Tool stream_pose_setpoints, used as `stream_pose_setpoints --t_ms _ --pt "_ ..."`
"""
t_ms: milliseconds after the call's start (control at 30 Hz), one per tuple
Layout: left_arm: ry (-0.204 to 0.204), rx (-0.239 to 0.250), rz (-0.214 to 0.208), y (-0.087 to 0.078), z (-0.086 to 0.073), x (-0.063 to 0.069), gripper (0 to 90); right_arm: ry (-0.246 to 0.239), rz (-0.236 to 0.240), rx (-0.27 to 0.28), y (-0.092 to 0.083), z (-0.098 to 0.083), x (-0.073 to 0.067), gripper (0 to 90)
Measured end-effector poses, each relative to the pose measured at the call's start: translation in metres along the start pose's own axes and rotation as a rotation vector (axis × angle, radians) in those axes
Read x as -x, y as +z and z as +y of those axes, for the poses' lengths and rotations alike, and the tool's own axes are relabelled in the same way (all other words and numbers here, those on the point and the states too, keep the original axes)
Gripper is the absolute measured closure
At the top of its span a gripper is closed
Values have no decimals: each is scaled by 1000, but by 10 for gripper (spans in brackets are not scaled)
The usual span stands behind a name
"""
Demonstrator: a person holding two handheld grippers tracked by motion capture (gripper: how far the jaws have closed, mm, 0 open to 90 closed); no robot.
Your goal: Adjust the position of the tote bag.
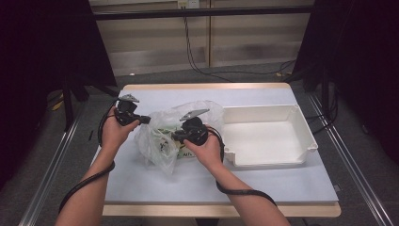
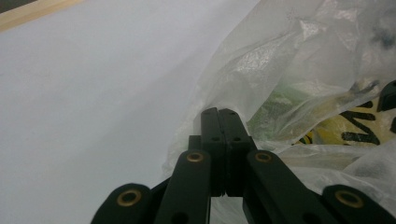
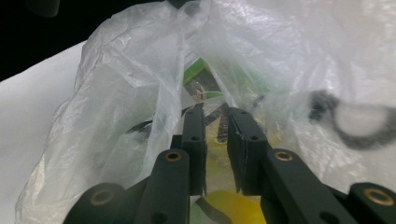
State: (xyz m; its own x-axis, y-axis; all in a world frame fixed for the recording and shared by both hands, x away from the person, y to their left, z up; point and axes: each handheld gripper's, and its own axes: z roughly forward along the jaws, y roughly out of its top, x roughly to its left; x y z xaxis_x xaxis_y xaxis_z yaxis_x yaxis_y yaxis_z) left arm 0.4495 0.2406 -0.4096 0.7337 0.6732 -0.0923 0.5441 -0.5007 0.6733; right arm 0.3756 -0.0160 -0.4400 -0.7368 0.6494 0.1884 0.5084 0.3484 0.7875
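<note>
Clear plastic bag (image 1: 164, 136) lies on the pale table top (image 1: 263, 181), left of centre, just beside the white tray (image 1: 308, 136), which sits to its right. Through the film: a yellow packet with black lettering (image 2: 359, 126) and something green behind it (print not legible).

Left gripper (image 1: 143, 120): held in the left hand (image 1: 113, 134) at the bag's left edge, pointing right toward the bag. In the left gripper view the two jaws stand pressed together with no gap, tips (image 2: 219, 112) at the crumpled edge of the film. A fold of plastic appears pinched between them, but the film at the tips is too thin and bunched to be sure how much is caught.

Right gripper (image 1: 176, 137): held in the right hand (image 1: 207, 150) on the bag's right side, reaching left into it. In the right gripper view the jaws stand apart with a narrow gap (image 3: 215, 116), film draped over the left jaw and the yellow packet visible through the gap. Pads not pressing on anything that I can make out.

Both cables trail back along the forearms toward the near table edge.
</note>
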Motion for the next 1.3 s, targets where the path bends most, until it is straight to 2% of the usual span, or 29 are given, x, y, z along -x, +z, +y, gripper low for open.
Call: stream_pose_setpoints --t_ms 133,233,267,333,400,433,467,500,567,667,700,767,833,867,900,933,967,1033,1067,1200,1300 --pt "8 -5 0 0 1 0 899 -17 40 5 5 1 -7 714" --pt "5 -5 -9 1 1 1 899 -45 38 -13 11 2 -13 607" --pt "-3 -1 -9 1 1 1 899 -57 31 -12 13 2 -14 542" --pt "1 -2 -15 2 0 1 898 -46 33 -22 19 1 -16 427" --pt "-5 2 -15 2 -1 2 897 -57 41 -28 23 0 -17 415" --pt "11 -7 -10 2 -1 1 898 -58 38 -36 25 -1 -19 392" --pt "-22 7 -17 3 -1 2 897 -67 33 -41 28 -2 -20 373" --pt "-9 0 -17 4 -2 2 897 -77 35 -46 30 -3 -21 361" --pt "-9 -3 -17 4 -2 1 897 -81 40 -55 35 -6 -22 363" --pt "-8 -2 -9 5 -3 1 898 -79 50 -81 40 -11 -21 434" --pt "-4 -6 -6 5 -4 0 898 -72 52 -87 42 -13 -21 493" --pt "2 -10 -2 7 -4 0 899 -97 66 -90 42 -16 -21 651" --pt "-3 -16 -2 8 -5 -1 900 -85 91 -101 40 -16 -23 789" --pt "3 -23 13 9 -6 -1 900 -81 106 -112 38 -16 -22 855" --pt "-17 -13 6 10 -6 -1 900 -72 116 -112 37 -16 -22 879" --pt "2 -29 9 11 -7 -4 900 -62 113 -112 36 -16 -23 886" --pt "-15 -21 20 12 -7 -3 900 -48 120 -109 34 -17 -23 890" --pt "13 -39 38 13 -7 -6 900 -20 134 -101 31 -20 -24 891" --pt "-6 -28 44 14 -7 -6 900 -11 140 -101 29 -20 -25 891" --pt "-11 -30 58 14 -7 -13 900 0 148 -91 22 -27 -31 897" --pt "-25 -24 59 13 -7 -18 900 20 178 -89 19 -35 -35 900"
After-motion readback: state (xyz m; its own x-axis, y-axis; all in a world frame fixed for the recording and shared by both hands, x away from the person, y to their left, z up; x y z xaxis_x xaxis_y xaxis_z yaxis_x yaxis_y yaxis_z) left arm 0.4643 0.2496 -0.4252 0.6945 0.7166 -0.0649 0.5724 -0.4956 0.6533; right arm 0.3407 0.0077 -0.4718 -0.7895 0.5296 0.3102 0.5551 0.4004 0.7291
